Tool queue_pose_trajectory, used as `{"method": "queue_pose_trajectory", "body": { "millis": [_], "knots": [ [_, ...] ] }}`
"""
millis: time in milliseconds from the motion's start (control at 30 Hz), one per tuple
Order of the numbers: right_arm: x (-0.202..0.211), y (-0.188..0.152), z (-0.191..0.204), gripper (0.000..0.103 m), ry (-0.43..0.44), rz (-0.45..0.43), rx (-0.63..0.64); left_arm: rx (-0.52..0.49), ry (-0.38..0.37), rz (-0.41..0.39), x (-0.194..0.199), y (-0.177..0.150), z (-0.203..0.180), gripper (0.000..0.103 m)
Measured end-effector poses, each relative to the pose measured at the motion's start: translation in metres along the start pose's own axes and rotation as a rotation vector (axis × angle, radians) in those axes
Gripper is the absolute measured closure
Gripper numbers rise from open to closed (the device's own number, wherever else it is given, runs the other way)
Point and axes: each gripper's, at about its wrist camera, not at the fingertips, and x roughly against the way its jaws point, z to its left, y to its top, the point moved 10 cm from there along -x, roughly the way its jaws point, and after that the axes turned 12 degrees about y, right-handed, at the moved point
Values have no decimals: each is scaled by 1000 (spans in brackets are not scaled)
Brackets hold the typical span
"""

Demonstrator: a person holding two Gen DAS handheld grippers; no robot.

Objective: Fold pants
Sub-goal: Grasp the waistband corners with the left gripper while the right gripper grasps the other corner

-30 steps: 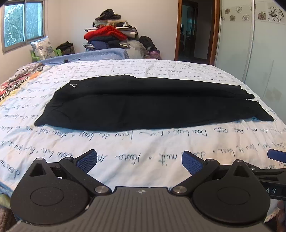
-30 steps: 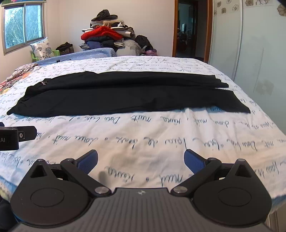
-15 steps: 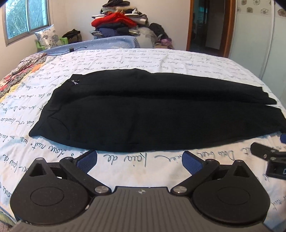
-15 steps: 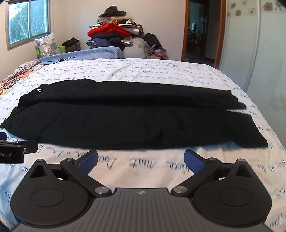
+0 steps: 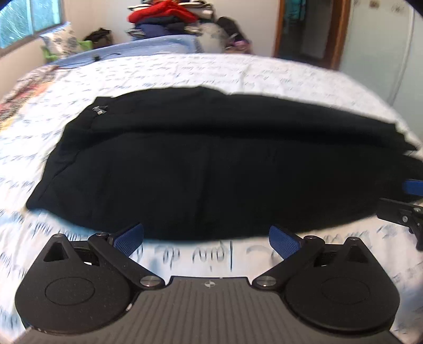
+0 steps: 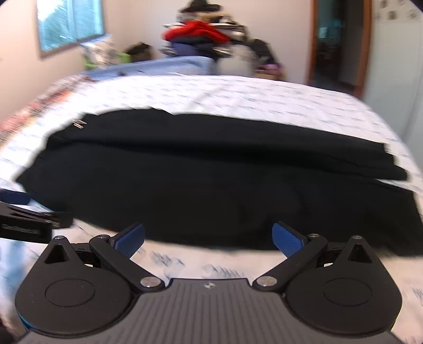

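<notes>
Pants (image 5: 211,164) spread flat across bed (image 5: 238,71), black, waist toward 9 o'clock, cuffs toward 3 o'clock, one leg already laid over the other. Left gripper (image 5: 206,238) released, blue pads wide apart, poised just short of the near hem at 6 o'clock of the cloth. Right gripper (image 6: 207,235) likewise released, empty, near the same hem further toward the cuffs.

Probably the approach to a lengthwise or crosswise fold. Best done by dropping each pair of pads low over the edge, pinching both layers together, not the sheet beneath. Worth gripping at matched heights so the fold line stays straight.

Around: clothes pile (image 6: 198,31) at 12 o'clock beyond the bed, window (image 6: 68,21) at 10 o'clock, doorway (image 6: 335,39) at 2 o'clock. Nothing lying between pads and hem; only risk judged likely, snagging the printed sheet along with the fabric. Heavy motion blur, so fine creases unreadable.
</notes>
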Motion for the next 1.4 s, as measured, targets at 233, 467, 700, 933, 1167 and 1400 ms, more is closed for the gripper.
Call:
{"method": "queue_pose_trajectory", "body": {
  "millis": [233,467,700,933,1167,1400],
  "knots": [
    [-6,94,8,0,362,-21,4,169,-139,-207,-7,97,123,0],
    [-58,177,10,0,386,-8,41,421,-263,-68,-133,172,240,2],
    [-125,177,26,0,423,84,18,408,-396,72,-233,196,233,4],
    [-167,167,25,0,416,169,33,343,-494,103,-274,191,224,3],
    [-191,184,24,0,425,165,26,283,-643,42,-251,198,207,31],
    [-212,175,20,0,423,205,37,105,-449,6,-270,193,198,36]
  ]
}}
